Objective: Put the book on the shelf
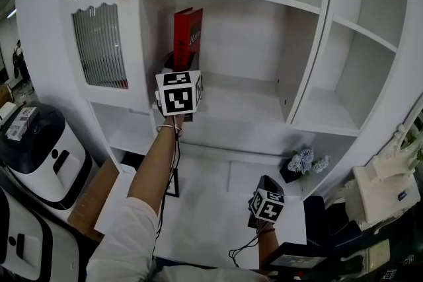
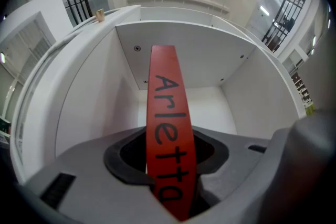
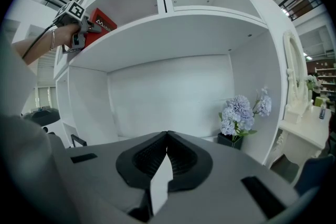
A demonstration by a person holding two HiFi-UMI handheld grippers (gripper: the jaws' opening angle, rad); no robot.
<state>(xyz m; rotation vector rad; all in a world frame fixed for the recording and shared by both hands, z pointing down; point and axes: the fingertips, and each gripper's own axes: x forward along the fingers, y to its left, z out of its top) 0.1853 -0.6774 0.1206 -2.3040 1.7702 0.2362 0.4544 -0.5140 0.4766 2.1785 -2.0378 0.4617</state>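
A red book (image 1: 187,36) with black lettering on its spine stands upright at the left end of the white cabinet's middle shelf (image 1: 251,104), close to the side wall. My left gripper (image 1: 179,68) is shut on the book's lower part, and in the left gripper view the spine (image 2: 168,128) rises from between the jaws of the left gripper (image 2: 169,178). My right gripper (image 1: 264,181) hangs low in front of the bottom shelf, shut with nothing in it. In the right gripper view the right gripper (image 3: 167,137) points into the bottom compartment, and the book (image 3: 101,23) shows far up left.
A small pot of pale blue flowers (image 1: 305,162) (image 3: 239,113) stands at the right of the bottom shelf. A ribbed glass door (image 1: 99,30) with a brass knob flanks the book's compartment. A white appliance (image 1: 39,148) stands on the left and a white ornate piece (image 1: 383,185) on the right.
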